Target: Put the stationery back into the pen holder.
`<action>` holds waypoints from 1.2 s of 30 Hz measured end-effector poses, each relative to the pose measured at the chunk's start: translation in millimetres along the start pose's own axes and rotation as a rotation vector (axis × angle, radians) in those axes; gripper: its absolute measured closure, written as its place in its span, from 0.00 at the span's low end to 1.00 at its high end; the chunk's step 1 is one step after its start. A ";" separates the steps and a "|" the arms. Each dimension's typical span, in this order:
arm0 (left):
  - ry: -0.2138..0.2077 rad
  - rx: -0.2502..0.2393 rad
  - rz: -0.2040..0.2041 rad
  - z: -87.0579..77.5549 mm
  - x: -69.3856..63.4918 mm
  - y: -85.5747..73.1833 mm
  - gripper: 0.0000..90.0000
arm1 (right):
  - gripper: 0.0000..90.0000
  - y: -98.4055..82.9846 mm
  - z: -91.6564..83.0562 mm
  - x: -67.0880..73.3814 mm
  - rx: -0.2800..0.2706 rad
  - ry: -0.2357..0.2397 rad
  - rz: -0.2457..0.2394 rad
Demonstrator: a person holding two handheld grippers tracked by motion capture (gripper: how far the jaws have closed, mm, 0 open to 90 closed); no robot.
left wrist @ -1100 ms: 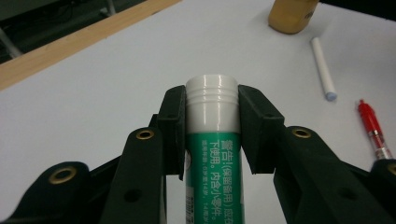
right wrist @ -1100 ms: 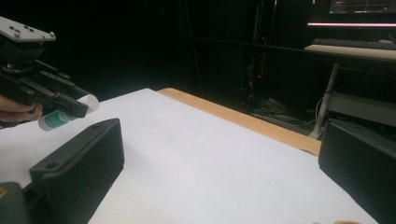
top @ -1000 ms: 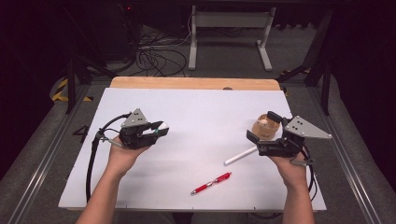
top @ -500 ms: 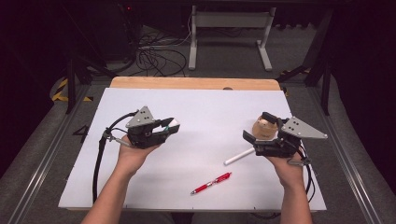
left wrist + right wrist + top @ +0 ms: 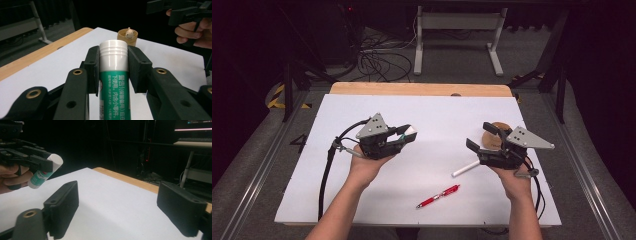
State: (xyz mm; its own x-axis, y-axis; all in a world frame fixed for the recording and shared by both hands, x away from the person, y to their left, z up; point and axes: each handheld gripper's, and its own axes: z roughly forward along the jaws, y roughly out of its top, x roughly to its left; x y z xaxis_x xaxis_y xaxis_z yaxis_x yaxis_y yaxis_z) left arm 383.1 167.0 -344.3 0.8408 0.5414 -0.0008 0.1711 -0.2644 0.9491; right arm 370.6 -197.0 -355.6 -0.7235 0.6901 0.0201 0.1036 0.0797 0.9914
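Left claw [image 5: 404, 136], clamped on the green-labelled white-capped glue stick [image 5: 114, 75], has carried it toward the right claw [image 5: 480, 136], whose empty jaws, just narrowing, must next grip the cap.

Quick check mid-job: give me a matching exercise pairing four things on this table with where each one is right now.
Things:
1. glue stick
2. red pen
3. white stick
4. round wooden holder

Places:
A. lying on the white sheet nearest the table's near edge
B. standing beyond the right gripper
C. clamped in the left gripper
D. lying just below the right gripper's jaws

Pairs: 1-C, 2-A, 3-D, 4-B
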 end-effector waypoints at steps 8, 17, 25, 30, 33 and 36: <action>-0.036 -0.040 -0.006 10.6 -9.5 6.2 0.72 | 0.26 -2.2 7.5 5.0 0.016 0.024 0.005; -0.044 -0.046 0.004 20.1 -18.6 10.5 0.72 | 0.27 -4.8 16.1 12.4 0.026 0.048 0.002; -0.062 -0.086 -0.008 25.1 -23.3 15.5 0.72 | 0.28 -6.1 21.8 17.8 0.025 0.071 0.012; -0.067 -0.097 -0.012 29.1 -25.8 17.1 0.72 | 0.28 -7.5 25.4 21.3 0.026 0.087 0.018; -0.073 -0.104 -0.019 31.2 -27.3 17.7 0.72 | 0.28 -8.1 27.6 23.3 0.025 0.097 0.021; -0.077 -0.111 -0.023 33.1 -28.8 18.3 0.72 | 0.29 -8.5 29.6 25.3 0.022 0.110 0.027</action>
State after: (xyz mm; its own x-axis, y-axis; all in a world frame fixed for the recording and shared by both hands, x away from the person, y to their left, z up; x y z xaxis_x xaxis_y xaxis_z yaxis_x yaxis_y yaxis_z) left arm 379.0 120.1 -337.3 0.8751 0.4821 -0.0430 0.1365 -0.1604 0.9776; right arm 371.6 -158.9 -367.4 -0.7904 0.6094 0.0623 0.1383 0.0785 0.9873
